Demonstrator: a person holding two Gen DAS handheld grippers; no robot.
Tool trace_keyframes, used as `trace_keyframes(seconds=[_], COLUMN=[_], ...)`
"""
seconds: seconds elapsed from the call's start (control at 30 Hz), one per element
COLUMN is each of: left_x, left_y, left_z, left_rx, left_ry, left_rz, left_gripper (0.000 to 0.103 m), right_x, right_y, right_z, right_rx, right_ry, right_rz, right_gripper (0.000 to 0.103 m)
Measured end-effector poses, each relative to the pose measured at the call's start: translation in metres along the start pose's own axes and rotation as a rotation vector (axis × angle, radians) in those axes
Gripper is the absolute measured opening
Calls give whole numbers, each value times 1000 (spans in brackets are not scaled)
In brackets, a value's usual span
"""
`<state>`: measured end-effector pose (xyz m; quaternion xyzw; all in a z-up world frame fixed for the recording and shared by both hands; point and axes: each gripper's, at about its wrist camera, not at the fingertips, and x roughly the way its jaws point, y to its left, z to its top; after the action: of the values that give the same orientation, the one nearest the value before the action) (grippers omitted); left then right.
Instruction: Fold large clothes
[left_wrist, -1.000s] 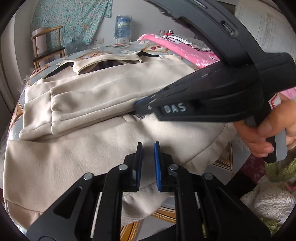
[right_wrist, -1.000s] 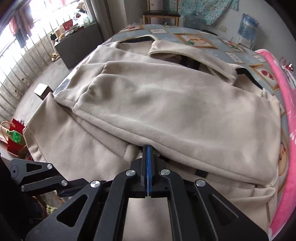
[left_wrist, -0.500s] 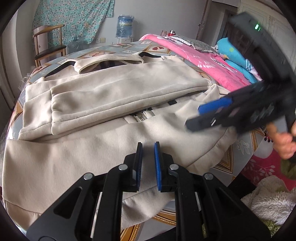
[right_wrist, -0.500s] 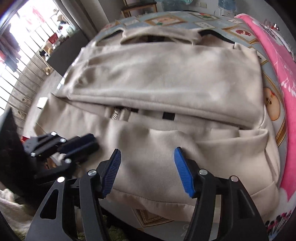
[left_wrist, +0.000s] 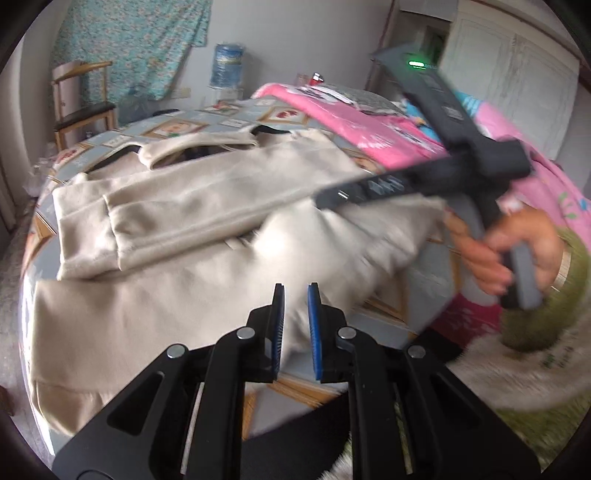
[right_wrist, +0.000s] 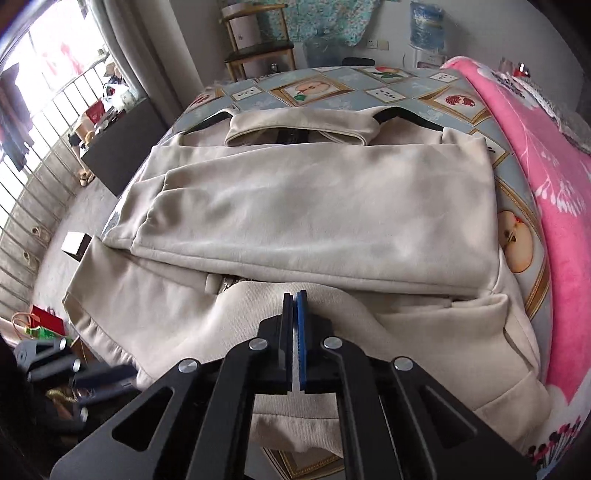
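Observation:
A large beige jacket (left_wrist: 166, 206) (right_wrist: 314, 206) lies on the table with its sleeves folded across the chest. My left gripper (left_wrist: 295, 286) is shut on the lower hem at the near table edge, and beige cloth shows between its blue pads. My right gripper (right_wrist: 295, 295) is shut on the ribbed hem further right, which humps up around its tips. In the left wrist view the right gripper (left_wrist: 321, 195) holds that cloth above the table, with a person's hand (left_wrist: 517, 251) on its handle. The left gripper (right_wrist: 92, 373) shows blurred at the lower left.
The table carries a patterned blue cloth (right_wrist: 332, 88) (left_wrist: 166, 127). A pink blanket (right_wrist: 546, 184) (left_wrist: 351, 118) lies along the right side. A wooden chair (right_wrist: 258, 51) and a water bottle (left_wrist: 227, 64) stand behind the table. Window bars and floor clutter are on the left.
The right gripper opened, moved right and back to the lower hem, then shut on it and raised it. The left gripper rose with the hem in it.

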<state>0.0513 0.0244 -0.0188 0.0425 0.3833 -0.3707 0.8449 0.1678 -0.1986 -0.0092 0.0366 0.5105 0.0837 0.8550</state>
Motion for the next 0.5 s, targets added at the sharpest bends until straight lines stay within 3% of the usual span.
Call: trace_keyframes(seconds=[0.13, 0.23, 0.3, 0.5], left_x=[2, 16, 22, 16], left_y=[-8, -12, -11, -5], left_z=[-16, -27, -28, -21], left_rx=[15, 42, 44, -10], left_ry=[68, 131, 131, 69], left_rz=[-6, 71, 106, 102], left_gripper=[12, 12, 12, 12], right_x=[11, 18, 17, 3], right_y=[-1, -3, -2, -4], right_z=[-2, -4, -6, -7], right_rx=[6, 19, 22, 18], right_ry=[18, 26, 21, -9], right_rz=[13, 20, 19, 4], right_gripper=[2, 2, 2, 2])
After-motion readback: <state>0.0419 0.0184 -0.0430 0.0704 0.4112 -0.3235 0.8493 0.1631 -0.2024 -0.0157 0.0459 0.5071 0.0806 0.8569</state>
